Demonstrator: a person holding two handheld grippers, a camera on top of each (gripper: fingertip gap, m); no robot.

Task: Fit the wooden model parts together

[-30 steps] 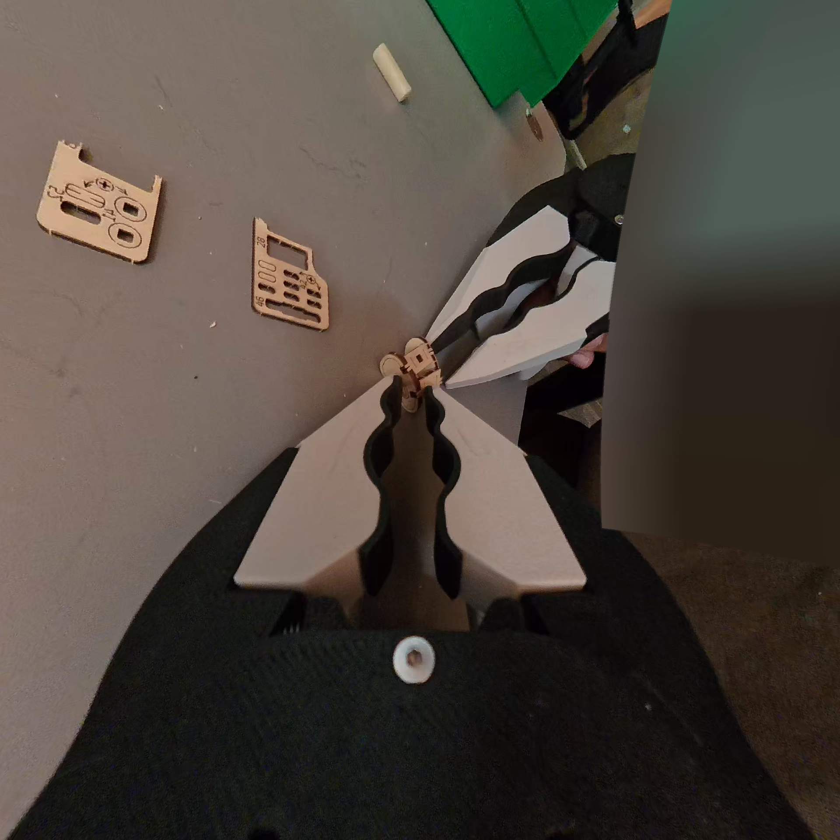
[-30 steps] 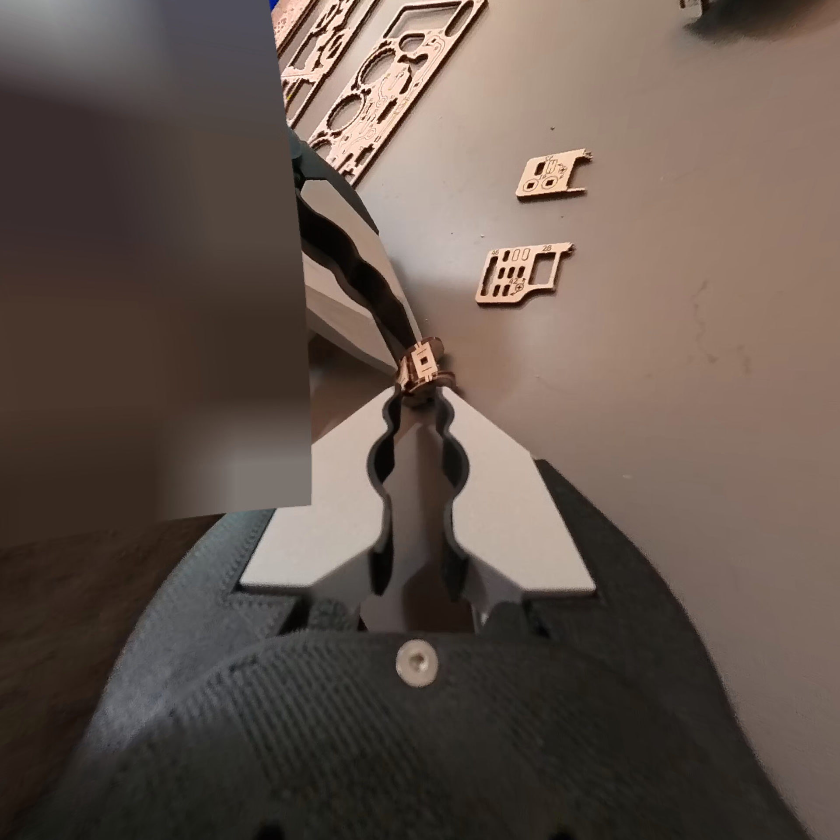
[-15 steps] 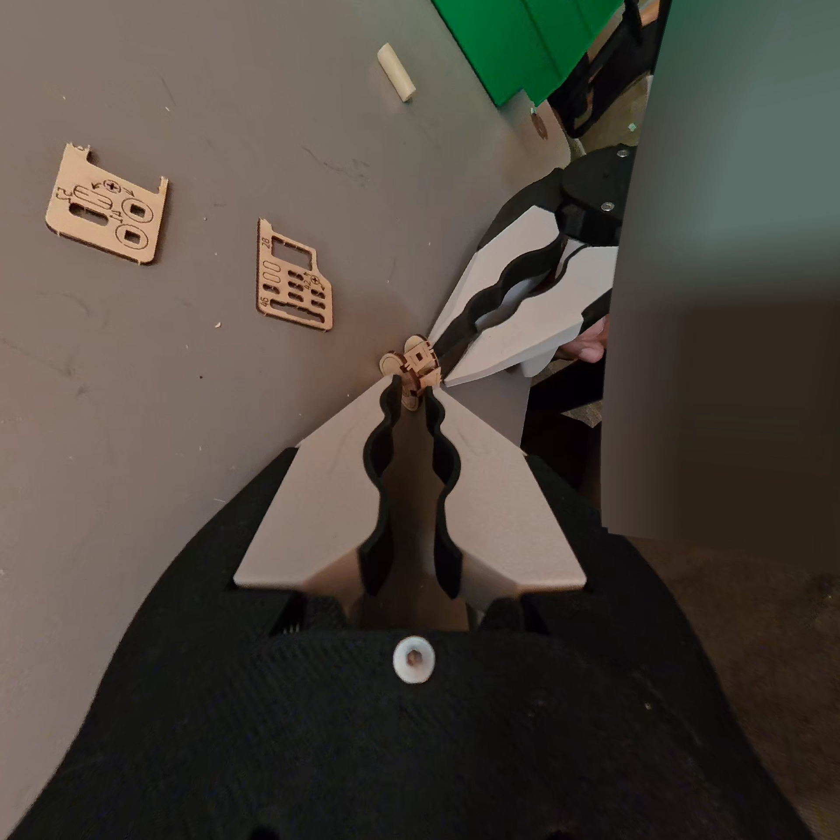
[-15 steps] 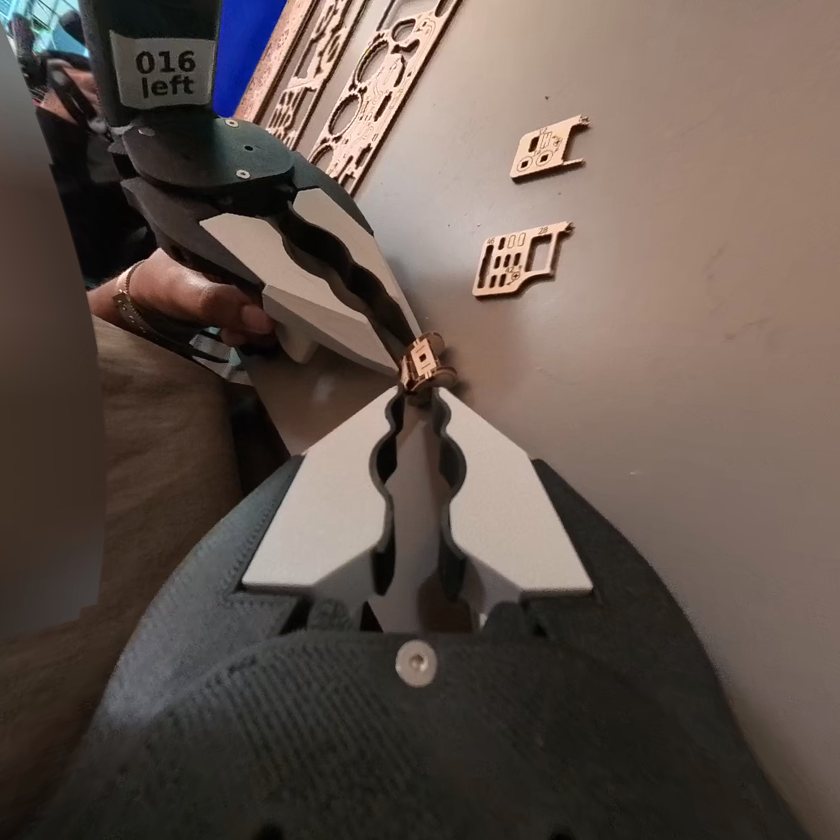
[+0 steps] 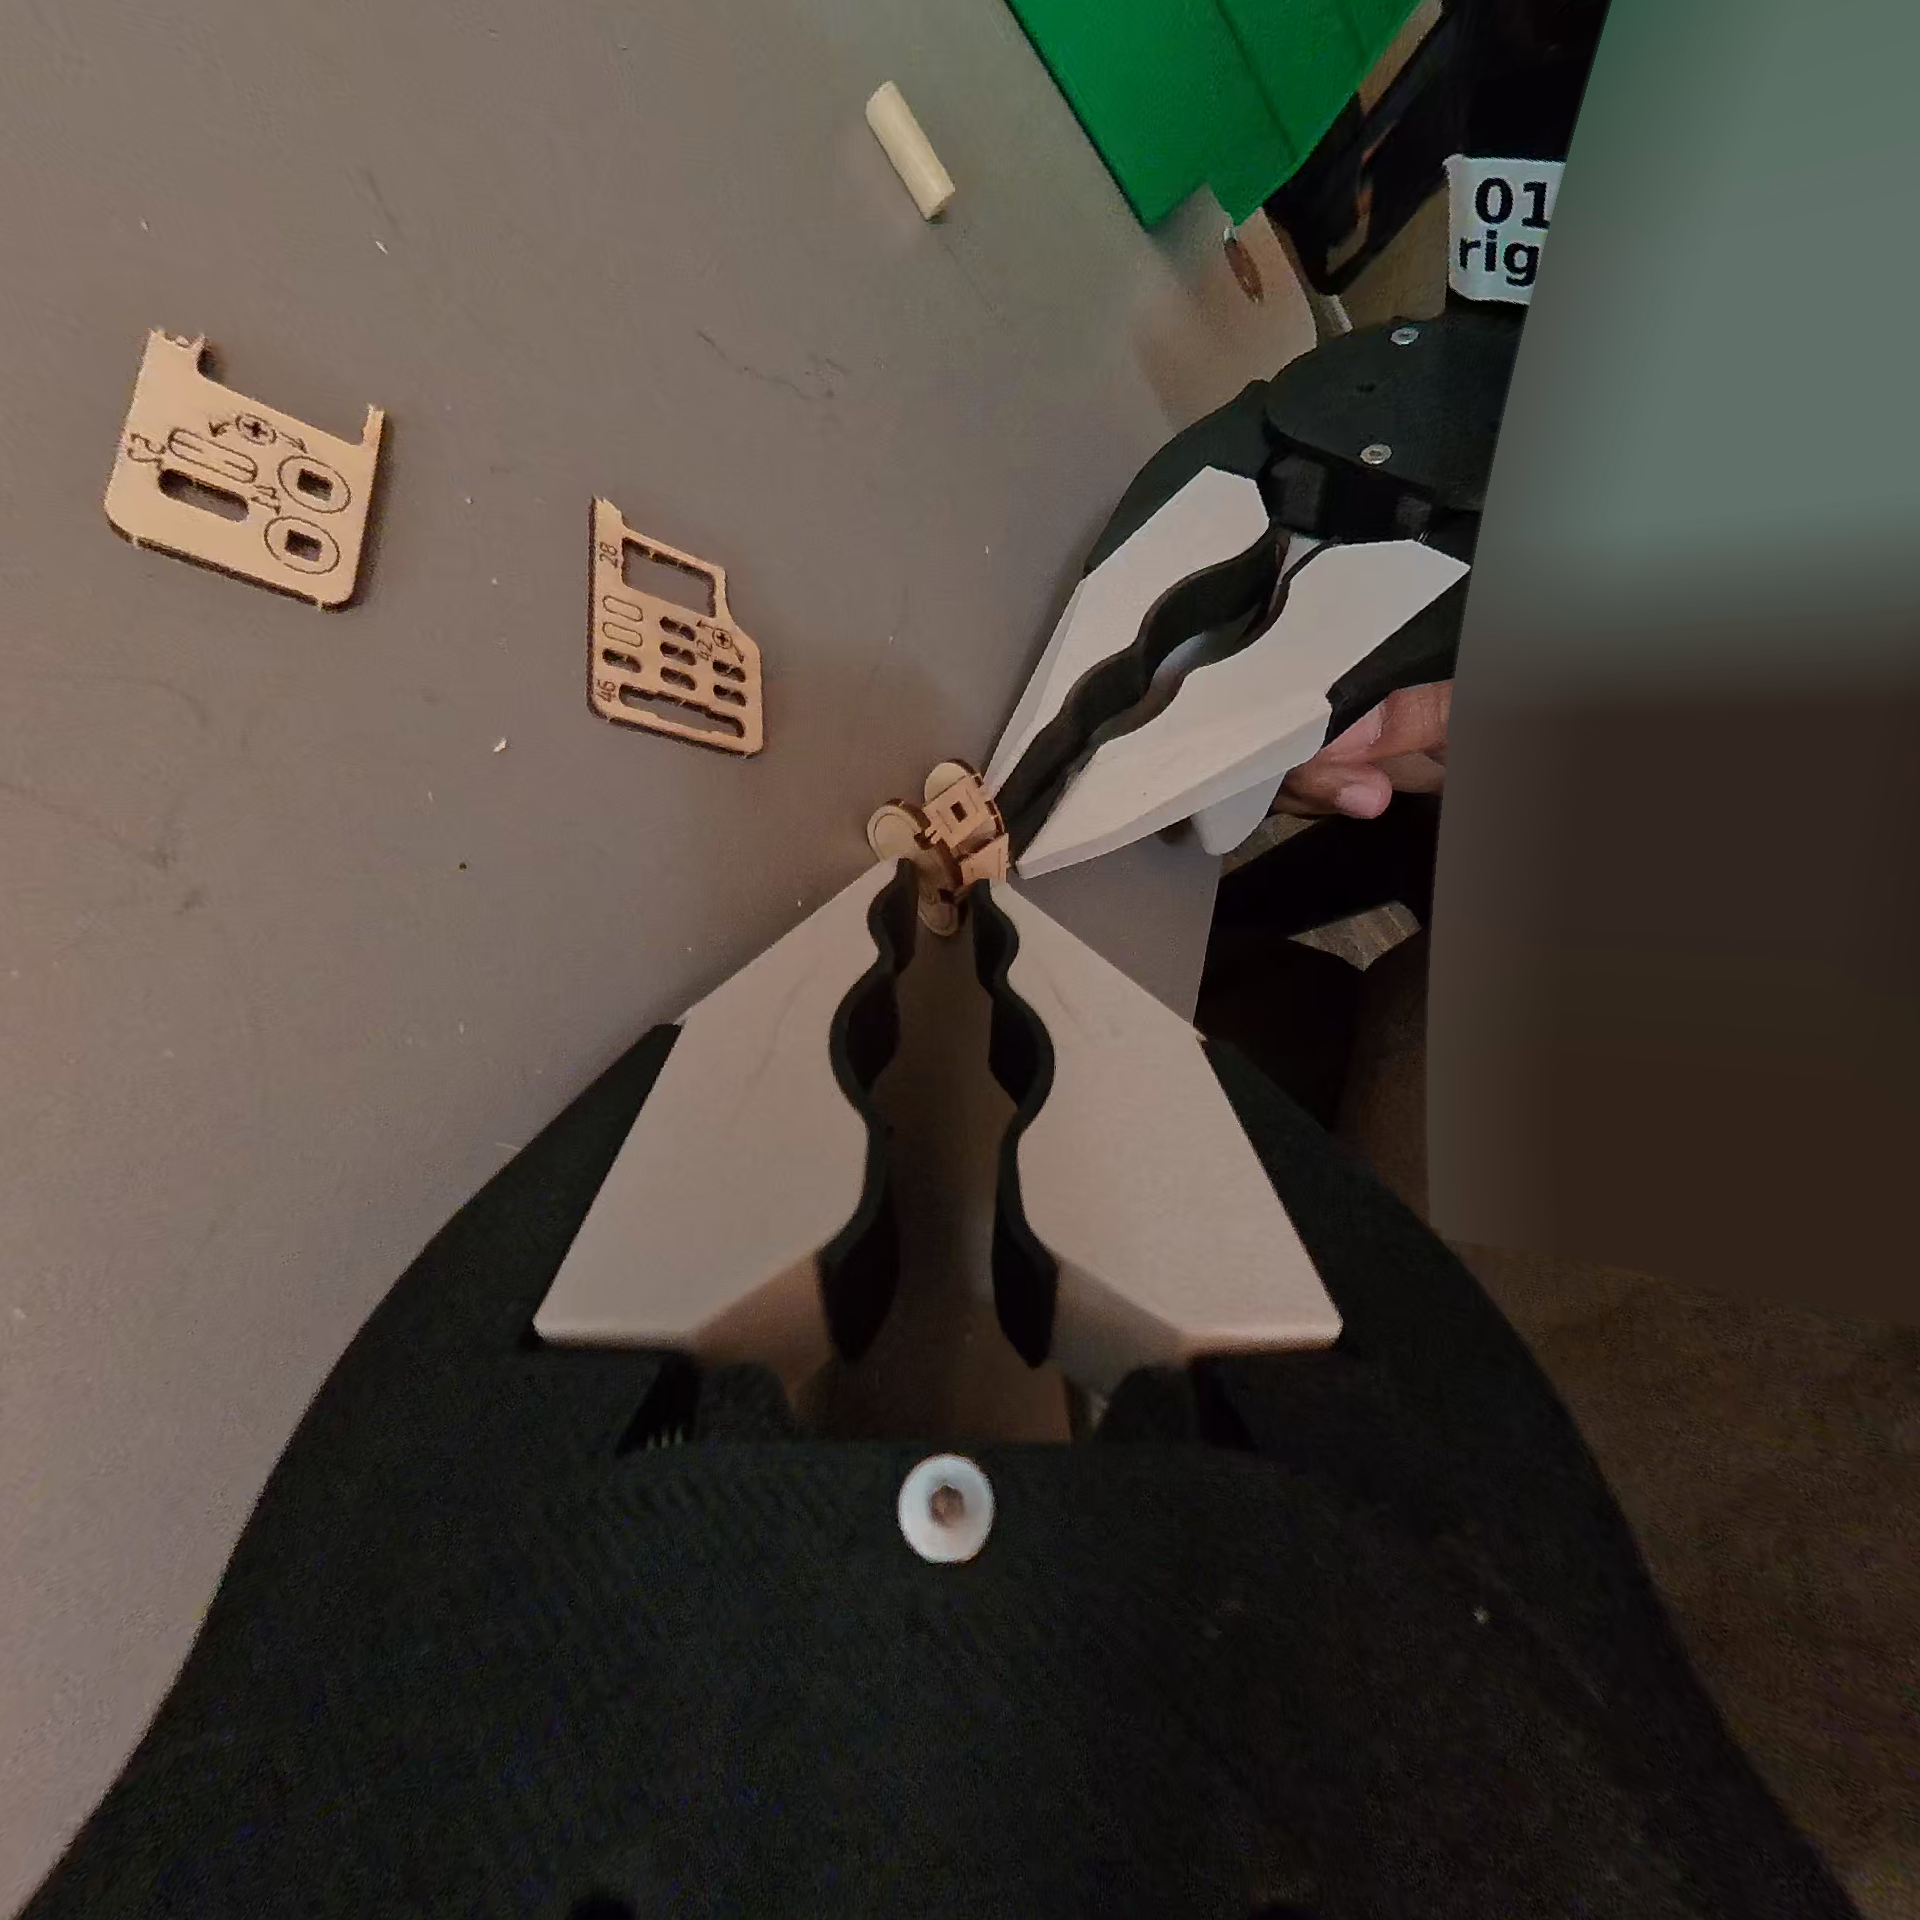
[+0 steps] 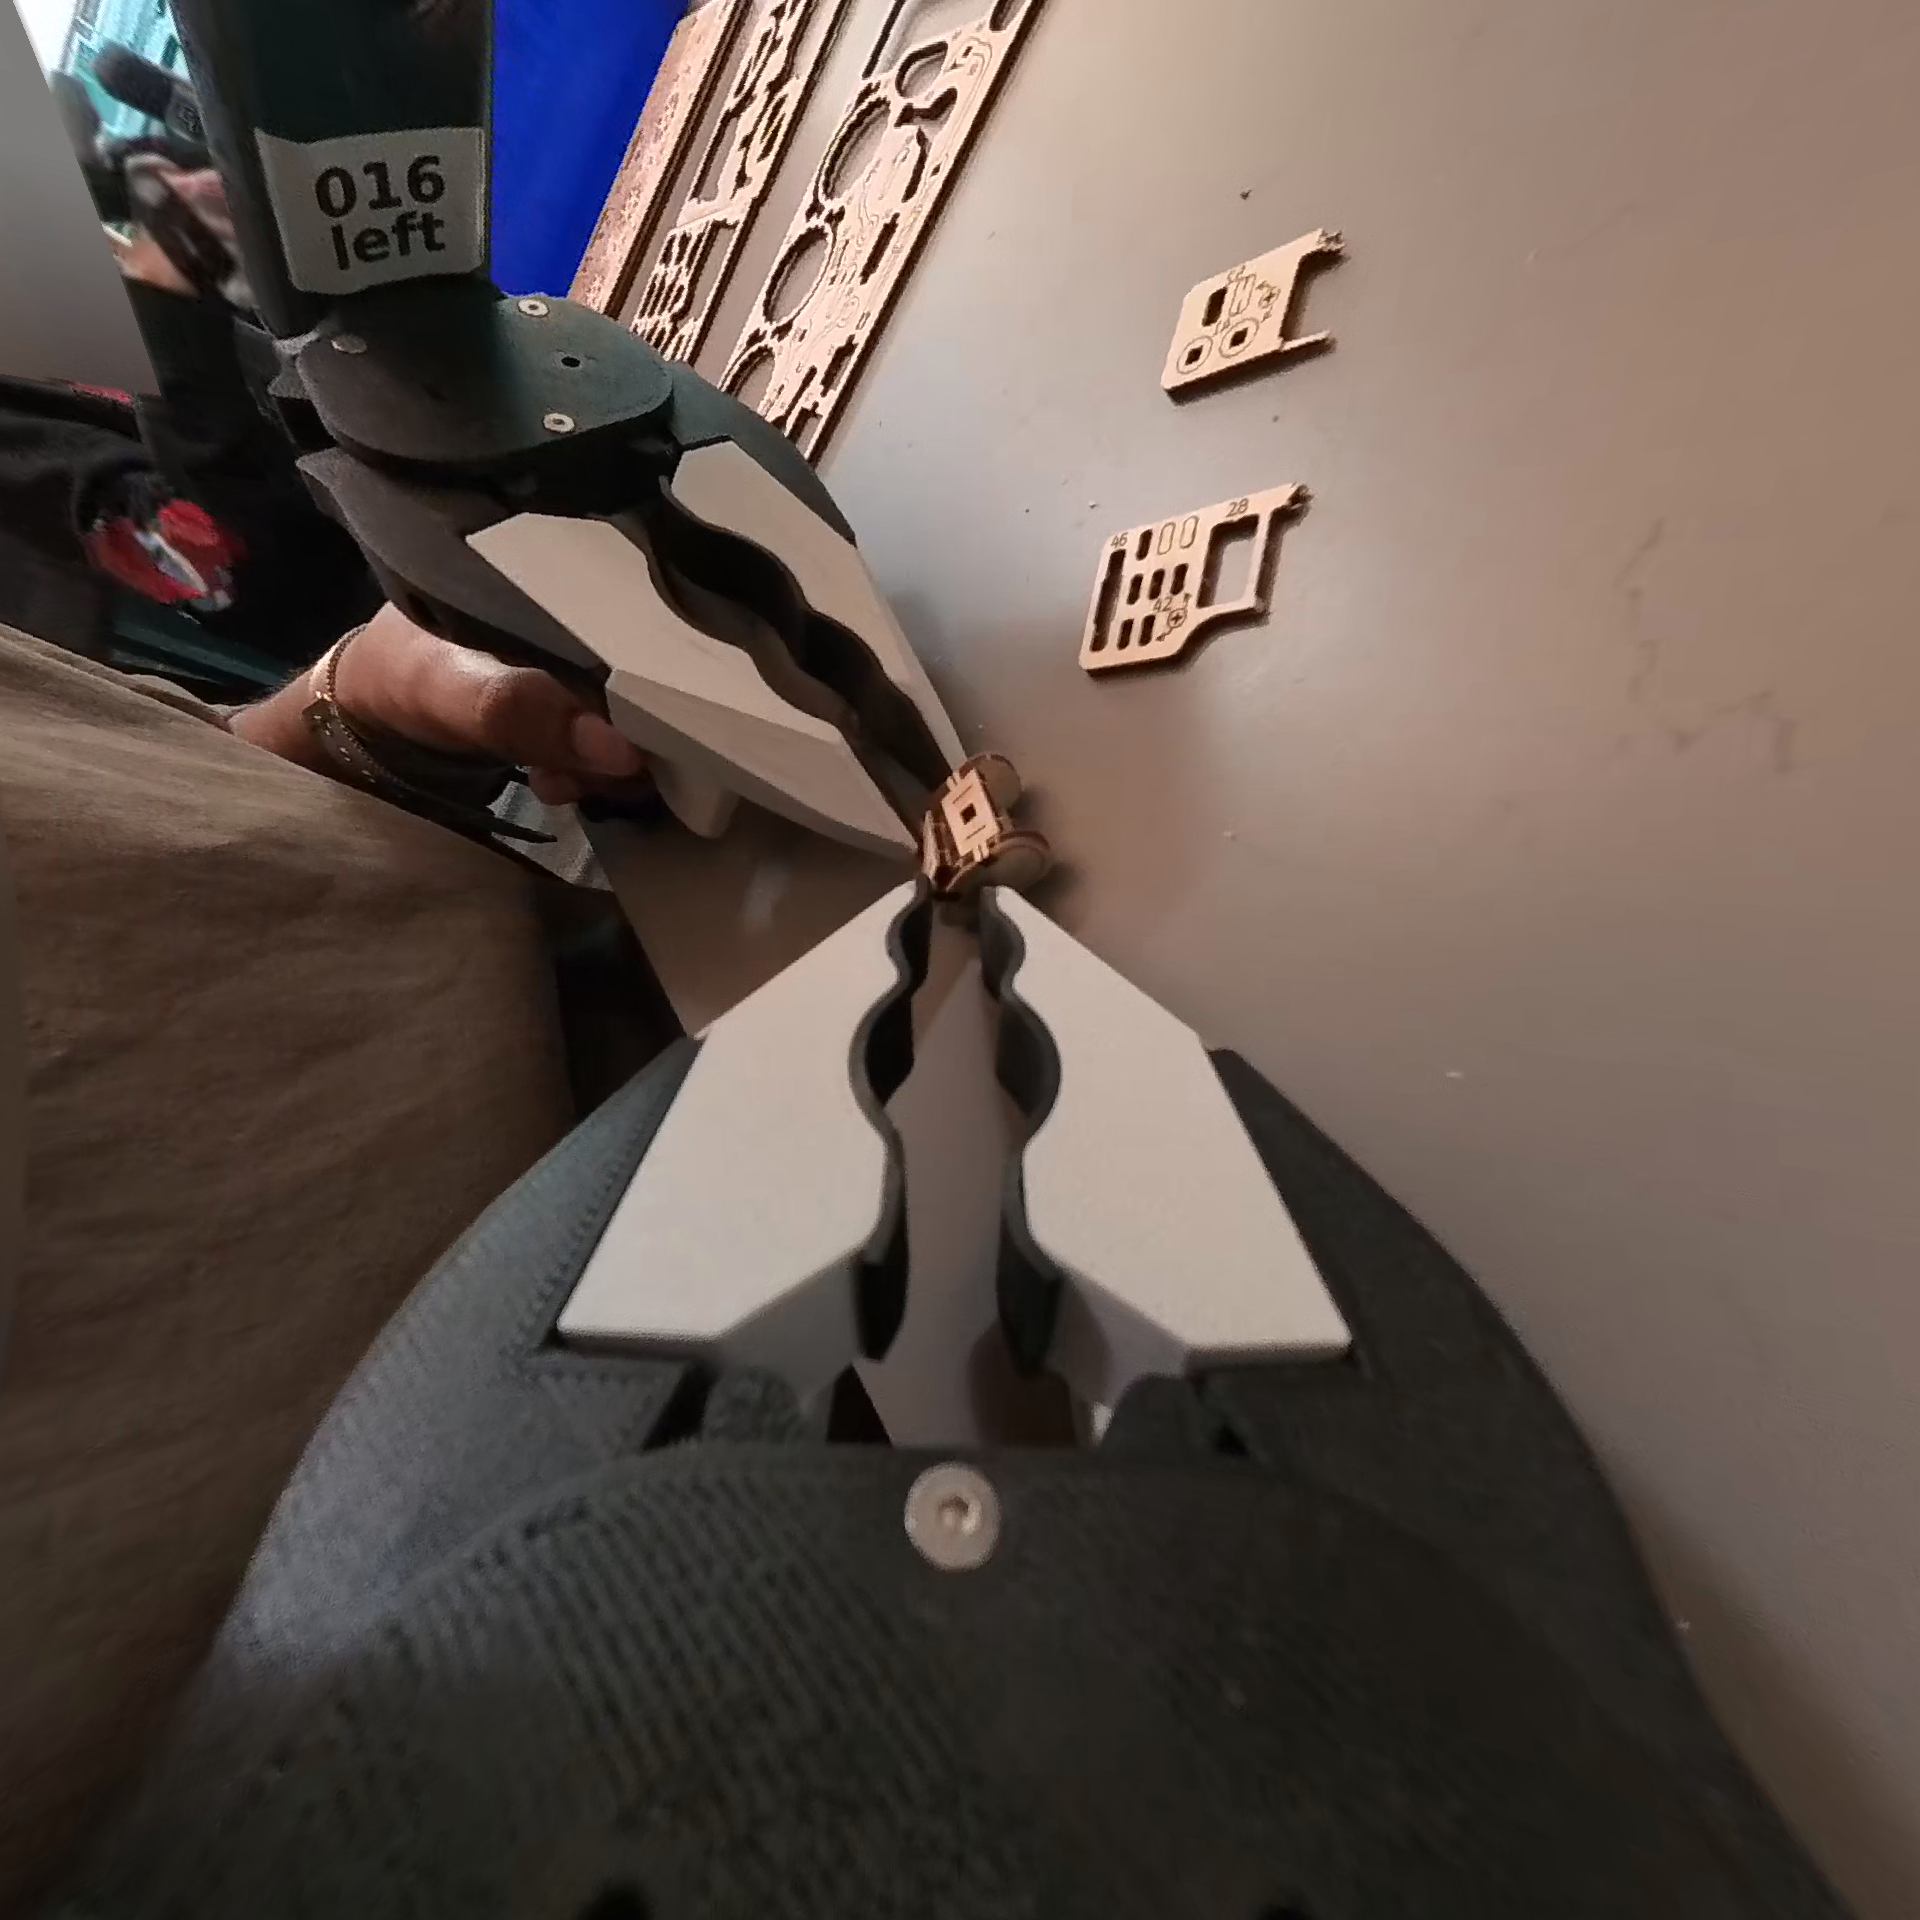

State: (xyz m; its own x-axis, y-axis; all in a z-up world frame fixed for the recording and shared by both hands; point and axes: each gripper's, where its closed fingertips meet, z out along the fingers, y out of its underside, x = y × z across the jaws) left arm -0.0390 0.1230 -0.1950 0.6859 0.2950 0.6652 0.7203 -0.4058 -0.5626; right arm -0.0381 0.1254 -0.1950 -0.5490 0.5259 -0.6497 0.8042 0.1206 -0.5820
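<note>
A small wooden model assembly with round discs and a square-holed block hangs just above the grey table, held between both grippers. My left gripper is shut on its lower part. My right gripper is shut on its other side; the assembly shows there too. The right gripper also shows in the left wrist view, and the left gripper in the right wrist view. The two sets of fingertips meet at about a right angle around the assembly.
Two flat wooden part cards lie on the grey table: a solid one and a slotted one. A cream peg and a green box lie farther off. Punched wooden sheets lie at the table's far side. Only a small space, under 4 cm, lies between the two pairs of fingers. Left tips and right tips are each some 20 centimetres from the cream peg.
Both grippers keep their hold on the assembly. The grippers have tilted slightly relative to each other, so more of the other gripper's body shows in each view.
</note>
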